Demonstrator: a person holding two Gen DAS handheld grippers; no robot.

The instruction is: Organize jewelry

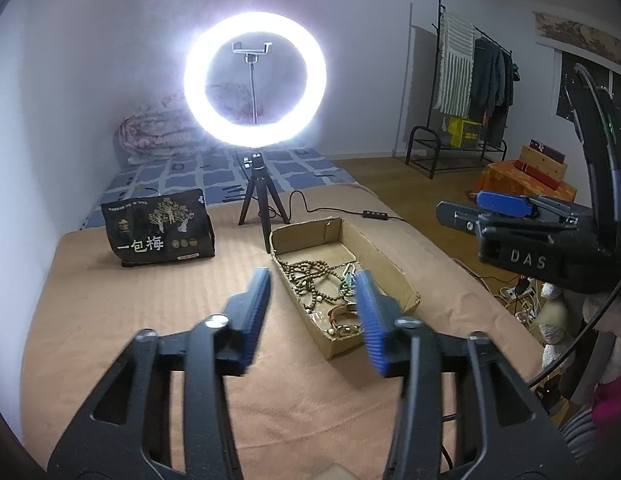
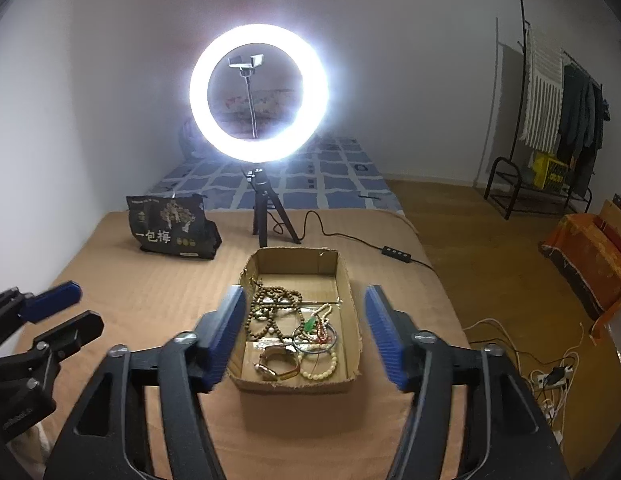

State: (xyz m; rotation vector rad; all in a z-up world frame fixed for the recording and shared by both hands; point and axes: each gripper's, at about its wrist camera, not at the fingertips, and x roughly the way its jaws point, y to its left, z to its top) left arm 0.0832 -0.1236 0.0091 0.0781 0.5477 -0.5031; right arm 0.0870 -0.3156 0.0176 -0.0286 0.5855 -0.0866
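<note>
A shallow cardboard box (image 2: 296, 258) lies on the tan bedspread (image 2: 150, 300). In it are brown wooden bead strands (image 2: 270, 308), a thin bangle (image 2: 315, 340), a green pendant (image 2: 308, 325), a cream bead bracelet (image 2: 322, 368) and a brown-strapped watch (image 2: 278, 362). My right gripper (image 2: 305, 292) hovers in front of the box, open, nothing between its blue pads. My left gripper (image 1: 313, 280) is also open and empty, left of and short of the box (image 1: 390, 264), with the beads (image 1: 310, 276) seen past it. Each gripper shows in the other's view: the right gripper (image 1: 490, 208) and the left gripper (image 2: 66, 312).
A lit ring light (image 2: 258, 92) on a small tripod (image 2: 266, 208) stands behind the box, its cable and inline switch (image 2: 396, 254) trailing right. A black snack bag (image 2: 170, 228) stands back left. A clothes rack (image 2: 550, 120), an orange-draped box (image 2: 586, 256) and floor cords (image 2: 550, 376) lie right.
</note>
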